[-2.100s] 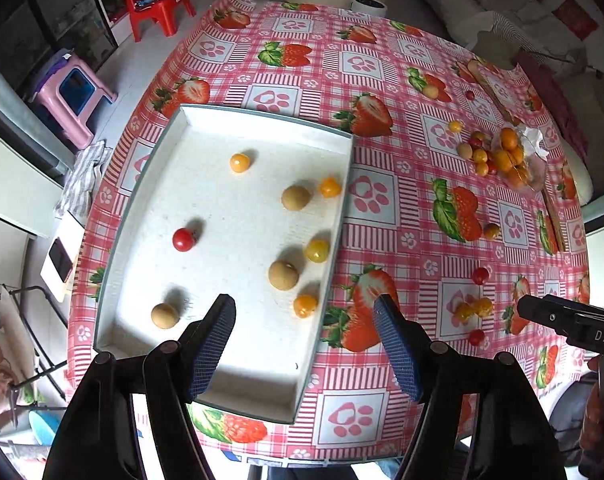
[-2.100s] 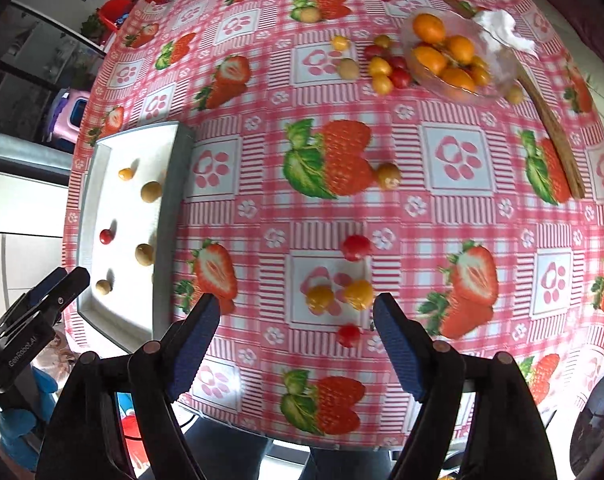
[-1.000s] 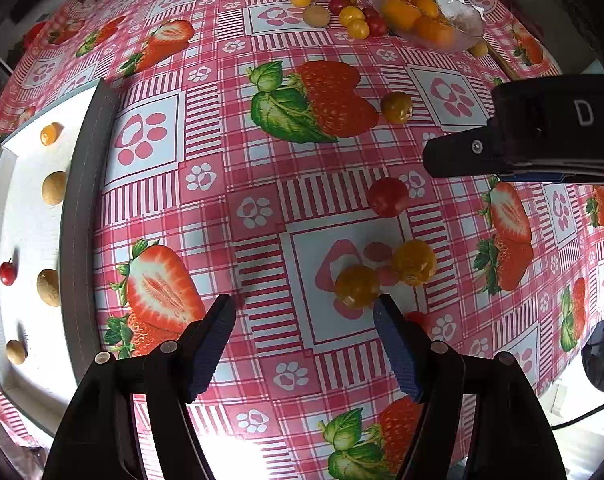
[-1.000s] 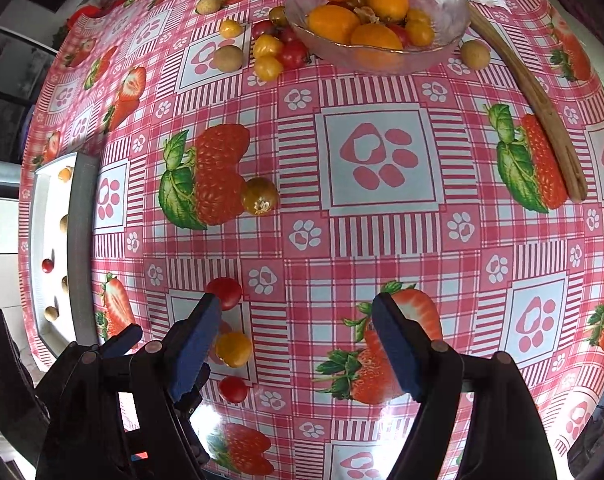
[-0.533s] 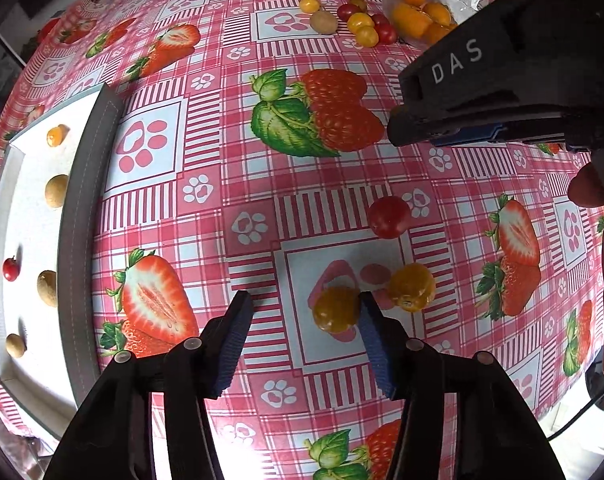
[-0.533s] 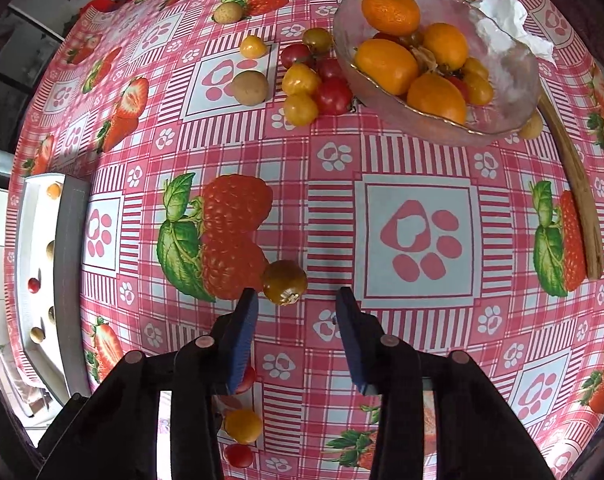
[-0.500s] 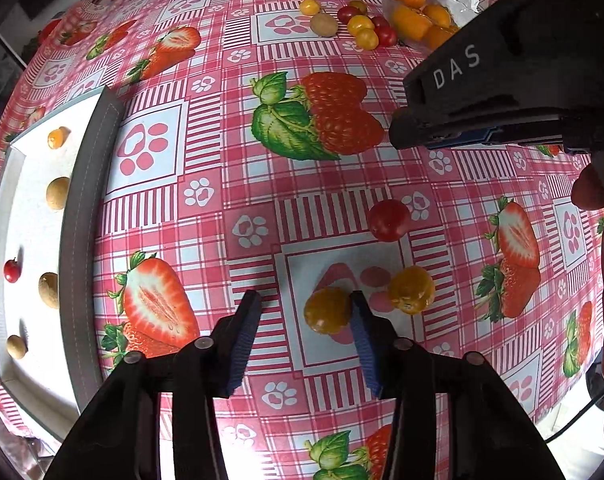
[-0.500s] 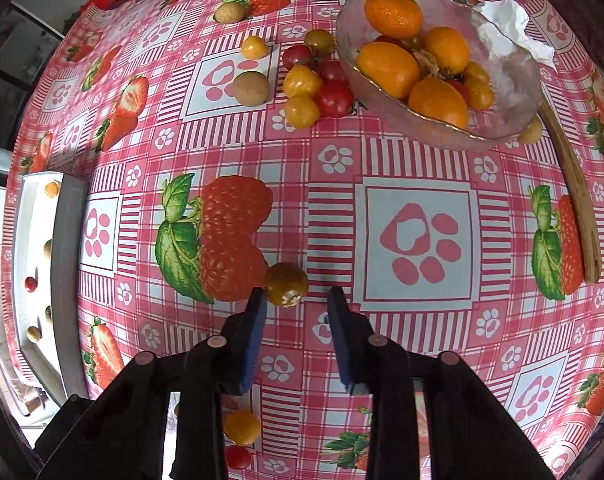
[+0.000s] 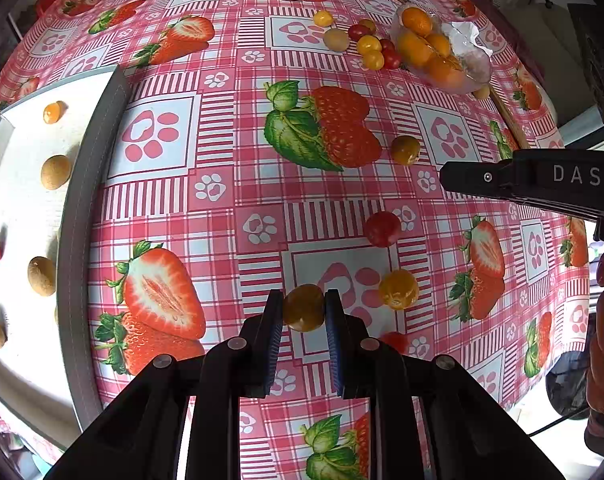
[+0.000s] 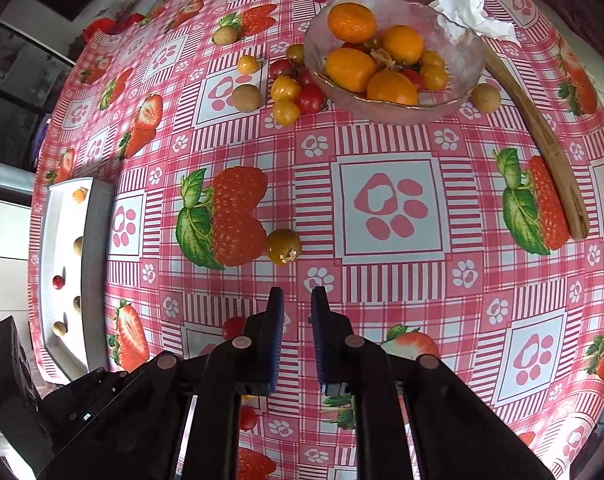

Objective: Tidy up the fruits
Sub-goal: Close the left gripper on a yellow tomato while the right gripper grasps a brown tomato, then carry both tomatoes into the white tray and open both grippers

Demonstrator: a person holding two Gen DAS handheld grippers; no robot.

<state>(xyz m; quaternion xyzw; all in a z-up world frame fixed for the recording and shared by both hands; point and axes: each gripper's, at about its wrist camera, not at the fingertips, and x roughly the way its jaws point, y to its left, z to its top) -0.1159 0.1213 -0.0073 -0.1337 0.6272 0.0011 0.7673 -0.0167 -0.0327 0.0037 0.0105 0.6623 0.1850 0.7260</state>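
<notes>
My left gripper (image 9: 303, 312) is shut on a yellow cherry tomato (image 9: 304, 307), just above the strawberry tablecloth. Another yellow tomato (image 9: 398, 289) and a red tomato (image 9: 383, 229) lie just right of it. My right gripper (image 10: 296, 308) has its jaws nearly closed with a narrow gap and holds nothing. A dark yellow tomato (image 10: 284, 246) lies on the cloth just ahead of it, apart from the fingers; it also shows in the left wrist view (image 9: 405, 149). The white tray (image 9: 90, 184) at the left holds several small fruits.
A glass bowl (image 10: 453, 76) of oranges and small tomatoes stands at the far side, with loose tomatoes (image 10: 286, 98) beside it. A crumpled tissue (image 10: 471, 12) and a long wooden stick (image 10: 541, 136) lie at the far right. The right gripper's body (image 9: 541, 184) crosses the left wrist view.
My left gripper has closed on the yellow tomato. My right gripper has narrowed its jaws and drawn back a little from the dark yellow tomato.
</notes>
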